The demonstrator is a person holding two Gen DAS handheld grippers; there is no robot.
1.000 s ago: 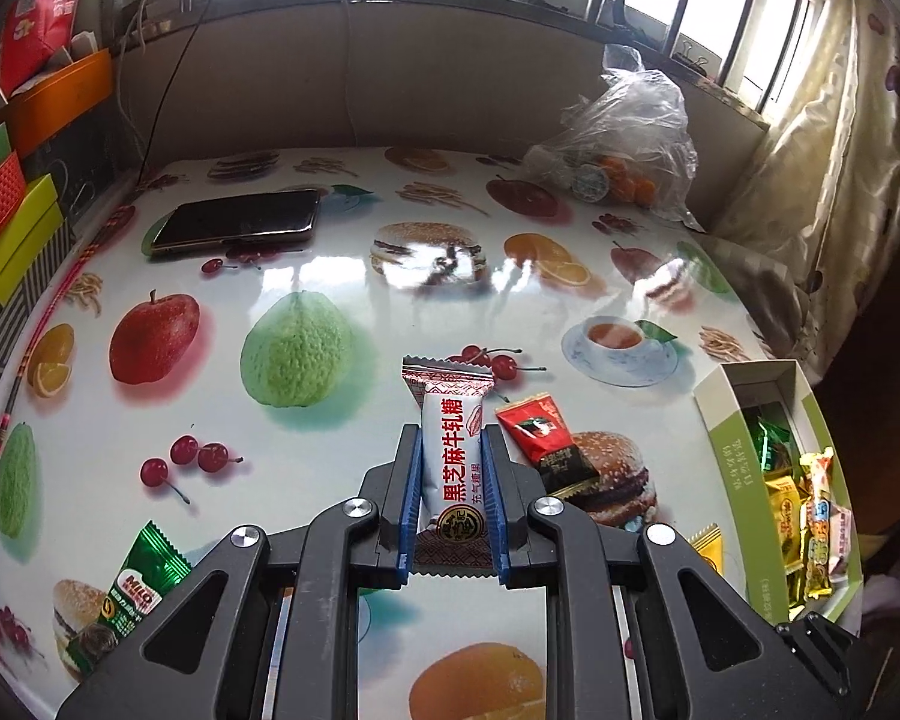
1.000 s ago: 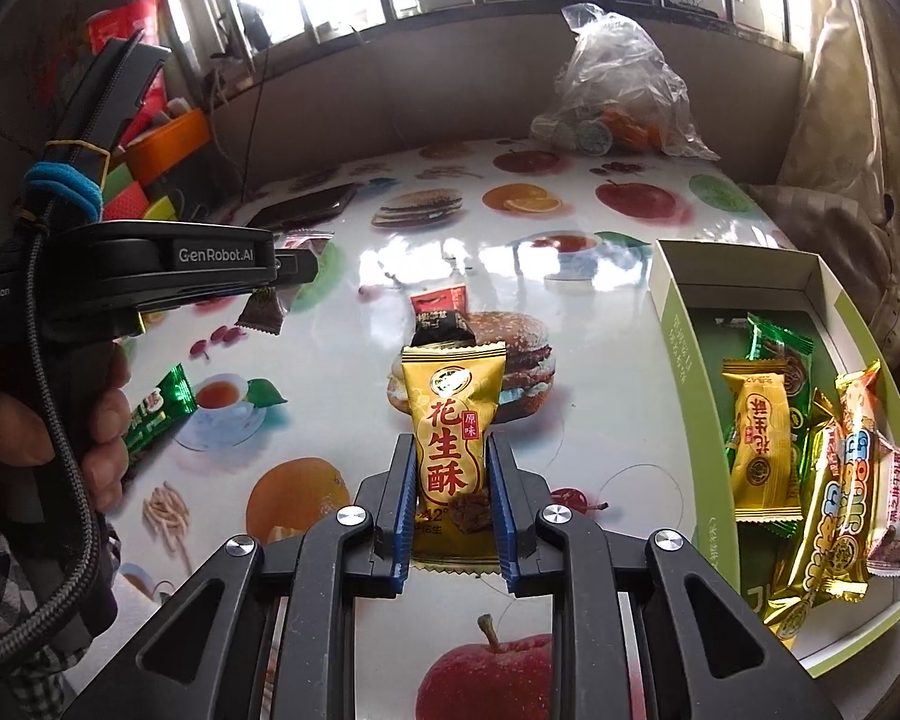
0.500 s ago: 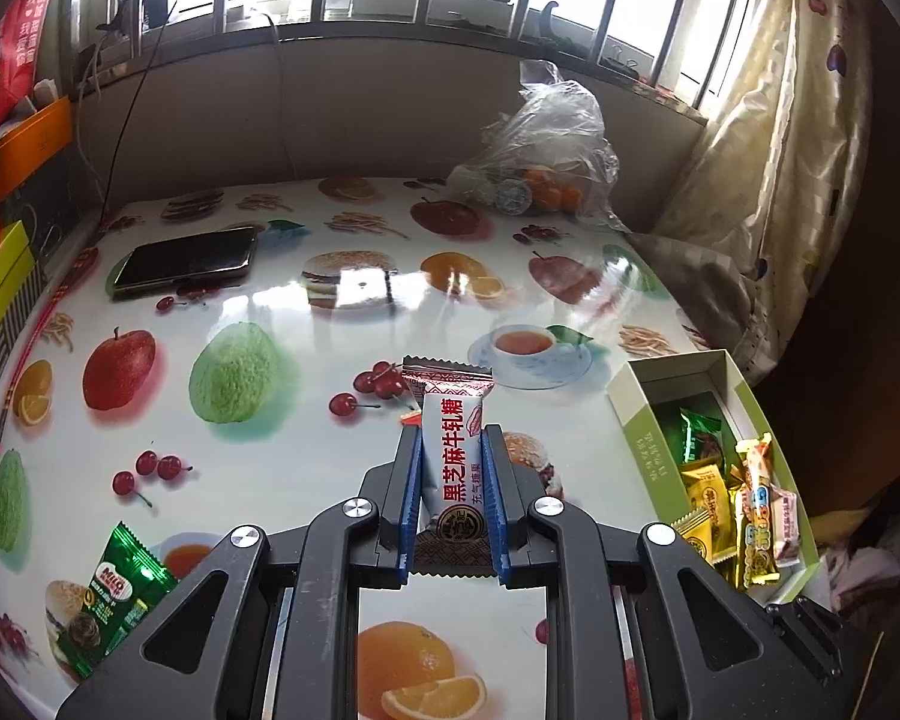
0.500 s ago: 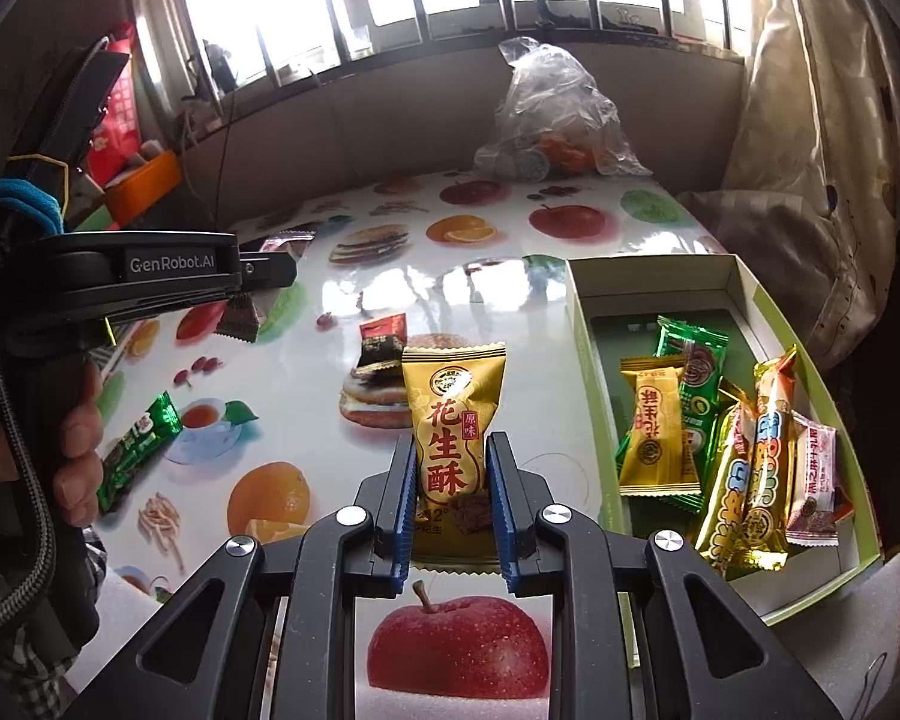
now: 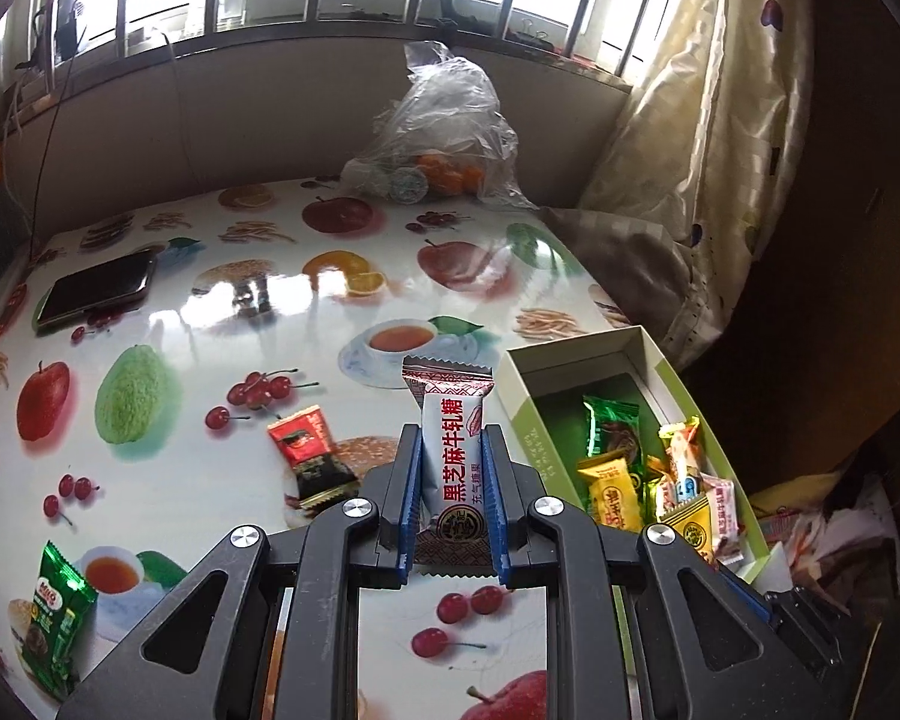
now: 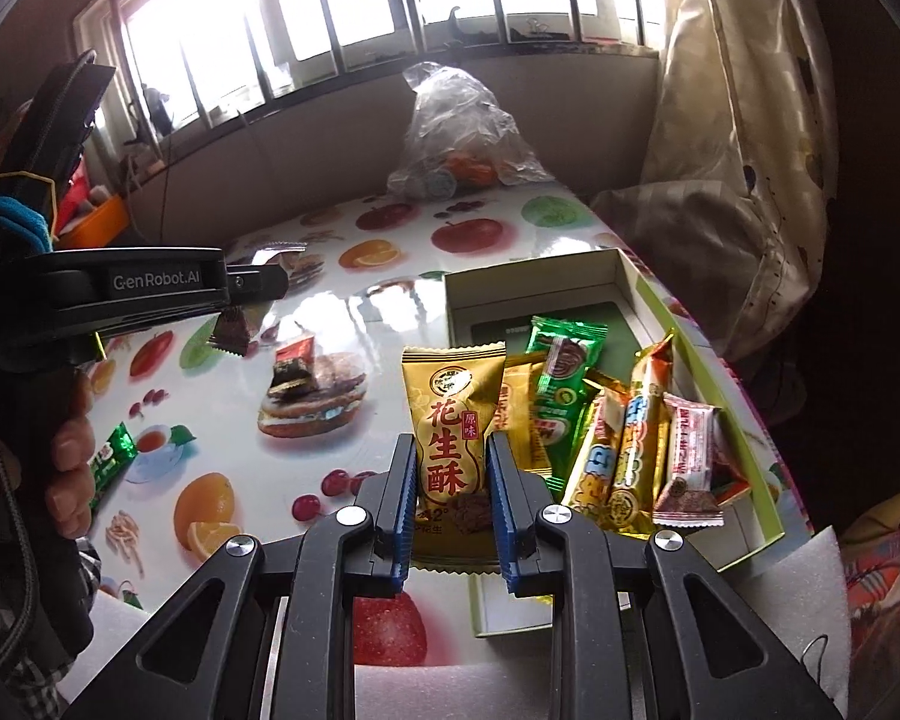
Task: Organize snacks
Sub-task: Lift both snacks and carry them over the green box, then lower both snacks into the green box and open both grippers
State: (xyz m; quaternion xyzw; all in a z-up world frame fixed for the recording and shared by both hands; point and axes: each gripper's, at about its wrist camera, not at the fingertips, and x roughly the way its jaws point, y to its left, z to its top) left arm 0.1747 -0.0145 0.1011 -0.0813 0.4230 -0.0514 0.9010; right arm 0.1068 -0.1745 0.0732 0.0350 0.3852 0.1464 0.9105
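while a white sesame nougat packet point(image 5: 450, 456) is clamped upright between the closed jaws of the left gripper point(image 5: 449, 468), a golden peanut crisp packet point(image 6: 453, 426) is pinched likewise by the right gripper point(image 6: 453, 468), above the near left rim of the green box point(image 6: 708, 336) at the table's point(image 5: 210, 300) right edge. wrapped snacks point(image 6: 624, 438) are piled inside the box; a red-and-black packet point(image 5: 307, 456) is left mid-table.

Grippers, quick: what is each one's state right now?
Left gripper: shut on the white nougat candy.
Right gripper: shut on the gold peanut crisp packet.
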